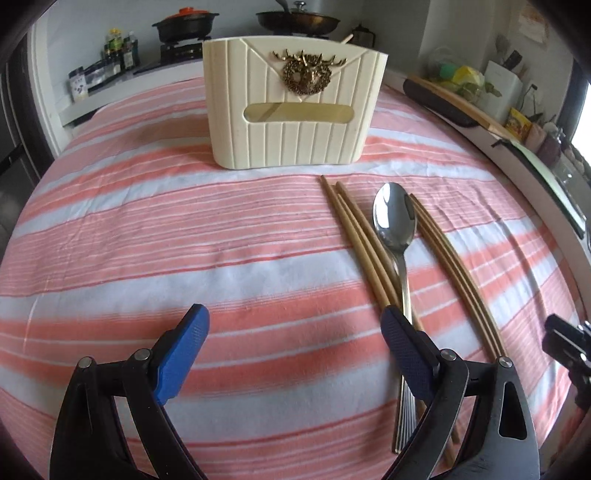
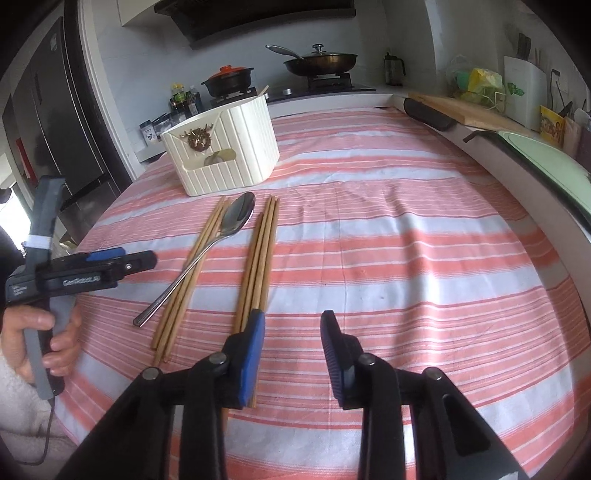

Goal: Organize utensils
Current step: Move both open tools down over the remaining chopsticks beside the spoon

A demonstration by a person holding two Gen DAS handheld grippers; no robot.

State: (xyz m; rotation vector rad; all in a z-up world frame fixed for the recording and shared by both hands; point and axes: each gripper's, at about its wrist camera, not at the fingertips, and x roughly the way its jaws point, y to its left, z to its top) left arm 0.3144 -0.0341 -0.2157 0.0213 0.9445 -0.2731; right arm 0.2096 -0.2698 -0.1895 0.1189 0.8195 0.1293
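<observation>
A cream ribbed utensil holder (image 1: pixel 295 103) with a gold deer badge stands at the far side of the striped cloth; it also shows in the right wrist view (image 2: pixel 225 155). In front of it lie a steel spoon (image 1: pixel 395 221) and two bundles of wooden chopsticks, one left of the spoon (image 1: pixel 354 229) and one right (image 1: pixel 443 251). They show in the right wrist view too: spoon (image 2: pixel 229 225), chopsticks (image 2: pixel 258 258). My left gripper (image 1: pixel 295 332) is open and empty, its right finger over the spoon handle. My right gripper (image 2: pixel 291 328) is open and empty beside the right bundle.
The pink and white striped cloth (image 1: pixel 184 240) covers the table. A kitchen counter behind holds pots (image 1: pixel 184 22), bottles (image 1: pixel 118 48) and a cutting board (image 2: pixel 465 107). The left gripper in a hand shows in the right wrist view (image 2: pixel 81 269).
</observation>
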